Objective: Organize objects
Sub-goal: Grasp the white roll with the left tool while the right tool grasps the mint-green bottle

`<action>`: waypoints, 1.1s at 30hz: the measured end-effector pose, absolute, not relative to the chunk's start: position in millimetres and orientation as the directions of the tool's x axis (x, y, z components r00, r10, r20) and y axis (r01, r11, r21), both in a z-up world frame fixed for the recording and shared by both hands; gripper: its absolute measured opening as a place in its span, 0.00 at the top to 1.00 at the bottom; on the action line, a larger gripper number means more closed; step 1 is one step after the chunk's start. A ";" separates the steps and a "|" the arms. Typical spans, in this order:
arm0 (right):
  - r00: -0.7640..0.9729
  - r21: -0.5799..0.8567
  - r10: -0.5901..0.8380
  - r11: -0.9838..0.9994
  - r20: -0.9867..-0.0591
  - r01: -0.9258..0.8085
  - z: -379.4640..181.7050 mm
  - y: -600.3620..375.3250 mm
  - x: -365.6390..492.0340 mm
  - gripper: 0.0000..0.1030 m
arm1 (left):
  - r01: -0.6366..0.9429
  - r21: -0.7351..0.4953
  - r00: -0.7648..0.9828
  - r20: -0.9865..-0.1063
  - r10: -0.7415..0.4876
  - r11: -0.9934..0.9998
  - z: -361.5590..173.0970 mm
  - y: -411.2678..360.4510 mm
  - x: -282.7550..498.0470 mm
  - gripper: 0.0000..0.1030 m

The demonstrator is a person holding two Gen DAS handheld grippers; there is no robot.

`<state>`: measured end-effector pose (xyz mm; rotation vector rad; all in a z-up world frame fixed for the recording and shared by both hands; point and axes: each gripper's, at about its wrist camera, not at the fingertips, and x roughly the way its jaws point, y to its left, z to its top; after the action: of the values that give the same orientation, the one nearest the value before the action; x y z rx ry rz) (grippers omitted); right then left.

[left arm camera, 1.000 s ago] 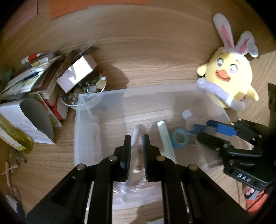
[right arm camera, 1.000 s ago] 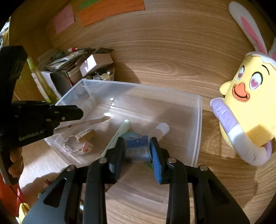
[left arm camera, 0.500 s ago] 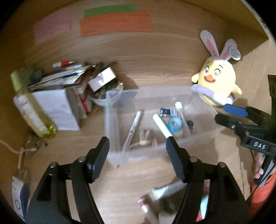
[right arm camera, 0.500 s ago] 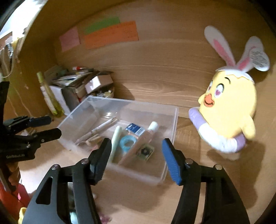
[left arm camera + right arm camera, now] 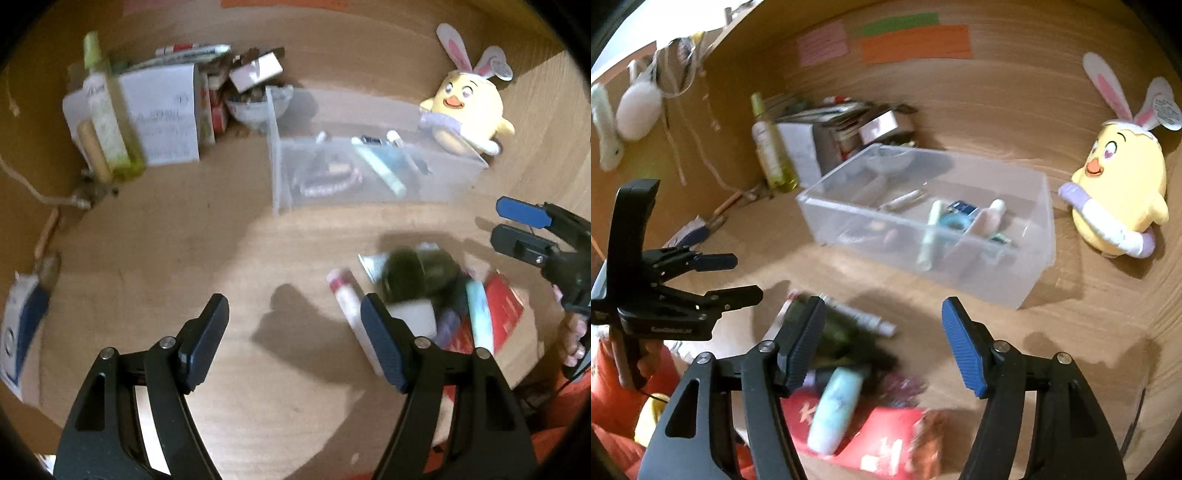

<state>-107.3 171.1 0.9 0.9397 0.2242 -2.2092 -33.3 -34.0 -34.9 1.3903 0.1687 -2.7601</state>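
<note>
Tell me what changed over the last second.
Both grippers let go inside the clear bin and pulled back over the loose pile: left gripper dropped the pen, right gripper the blue clip. Jaws have just been opening, nothing between them. Bin and plush chick stayed put.

clear smooth plastic bin | matt wood-grain tabletop | soft yellow plush chick | glossy red packet
</note>
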 end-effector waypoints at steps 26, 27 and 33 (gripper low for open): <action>-0.481 0.112 -0.472 -0.790 -0.739 0.603 -44.7 170.9 -59.5 0.79 | -0.119 -0.175 -0.611 -0.763 0.211 -0.977 -48.2 23.8 -34.1 0.62; -0.484 0.114 -0.472 -0.793 -0.737 0.599 -43.8 171.7 -60.0 0.79 | -0.121 -0.179 -0.611 -0.762 0.215 -0.976 -48.4 23.5 -34.4 0.63; -0.510 0.136 -0.483 -0.807 -0.712 0.575 -31.7 183.1 -62.9 0.79 | -0.116 -0.196 -0.632 -0.742 0.225 -0.974 -43.4 19.6 -30.2 0.63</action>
<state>-62.9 183.1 -31.7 1.0319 0.1560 -2.2956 -30.2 19.6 -43.4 1.4003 0.2165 -3.0146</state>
